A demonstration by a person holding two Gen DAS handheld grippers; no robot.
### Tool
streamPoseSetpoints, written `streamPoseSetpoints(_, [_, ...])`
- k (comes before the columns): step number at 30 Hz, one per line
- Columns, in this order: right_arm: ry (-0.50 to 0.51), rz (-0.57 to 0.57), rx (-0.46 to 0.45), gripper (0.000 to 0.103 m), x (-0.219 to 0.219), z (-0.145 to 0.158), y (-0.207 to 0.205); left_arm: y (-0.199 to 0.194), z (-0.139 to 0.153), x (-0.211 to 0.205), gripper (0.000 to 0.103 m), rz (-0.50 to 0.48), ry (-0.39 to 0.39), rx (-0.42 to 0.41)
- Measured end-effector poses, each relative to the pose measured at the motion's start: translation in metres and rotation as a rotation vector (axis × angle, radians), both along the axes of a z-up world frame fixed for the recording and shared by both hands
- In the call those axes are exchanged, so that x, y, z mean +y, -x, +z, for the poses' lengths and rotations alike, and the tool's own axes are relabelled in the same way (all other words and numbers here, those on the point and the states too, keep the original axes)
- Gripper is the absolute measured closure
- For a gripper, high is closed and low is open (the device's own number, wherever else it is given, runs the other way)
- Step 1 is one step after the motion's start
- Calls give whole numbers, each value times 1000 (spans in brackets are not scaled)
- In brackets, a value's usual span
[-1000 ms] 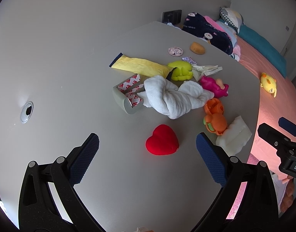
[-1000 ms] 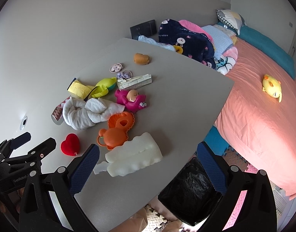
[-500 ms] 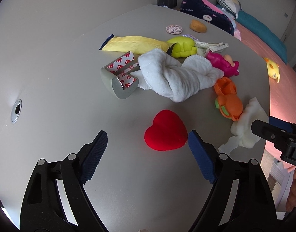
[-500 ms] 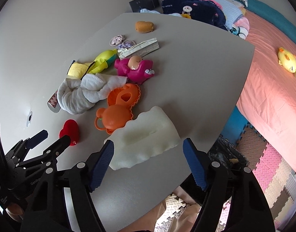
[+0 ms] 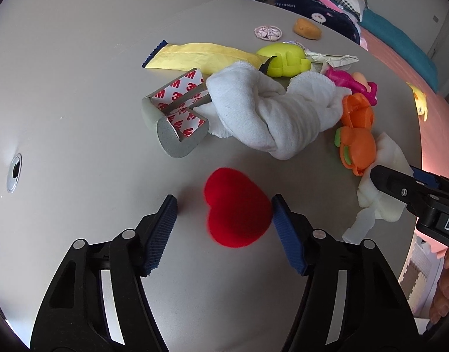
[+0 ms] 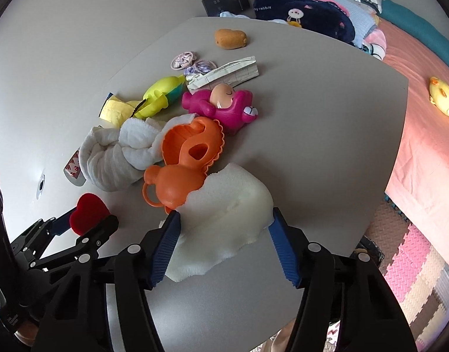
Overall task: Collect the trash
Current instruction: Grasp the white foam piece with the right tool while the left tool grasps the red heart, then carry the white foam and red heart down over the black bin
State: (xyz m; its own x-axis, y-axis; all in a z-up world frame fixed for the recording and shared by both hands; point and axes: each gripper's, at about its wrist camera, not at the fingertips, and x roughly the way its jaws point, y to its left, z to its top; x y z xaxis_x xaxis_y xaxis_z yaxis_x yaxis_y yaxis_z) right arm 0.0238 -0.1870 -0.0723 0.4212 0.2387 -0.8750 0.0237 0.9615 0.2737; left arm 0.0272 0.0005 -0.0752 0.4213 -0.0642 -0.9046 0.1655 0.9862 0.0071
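A red heart (image 5: 236,208) lies on the grey table (image 5: 77,88). My left gripper (image 5: 221,220) is open around it; its right finger touches the heart, the left finger stands apart. The heart also shows in the right wrist view (image 6: 87,212). A white foam piece (image 6: 224,223) lies near the table's front edge. My right gripper (image 6: 224,234) is open with its fingers on either side of the foam. The foam shows in the left wrist view (image 5: 383,182) too, with the right gripper's finger over it.
A heap lies behind: white towel (image 5: 271,111), grey 3M tape roll (image 5: 177,120), yellow wrapper (image 5: 201,55), yellow-green toy (image 5: 286,58), pink toy (image 6: 224,105), orange toys (image 6: 189,158), folded paper (image 6: 224,73), potato-like toy (image 6: 230,38). A pink bed (image 6: 430,123) stands to the right.
Both grippers moved forward and down. The left one now straddles the red heart and has narrowed. The right one now straddles the white foam.
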Motion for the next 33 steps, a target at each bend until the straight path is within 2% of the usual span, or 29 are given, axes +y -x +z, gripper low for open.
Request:
streamPoseSetpoints(4, [-49, 17, 3, 62, 0, -1, -1, 1, 2, -1, 57, -18, 5, -15])
streamPoseSetpoints(9, [-78, 23, -13, 72, -2, 5, 2, 7, 7, 4, 58, -11, 42, -21])
streamPoseSetpoints(18, [-89, 13, -54, 73, -20, 33, 21, 26, 34, 12, 58, 12, 60, -64])
streamPoseSetpoints(33, [-93, -49, -139, 73, -75, 70, 58, 37, 64, -53, 58, -87, 73, -129])
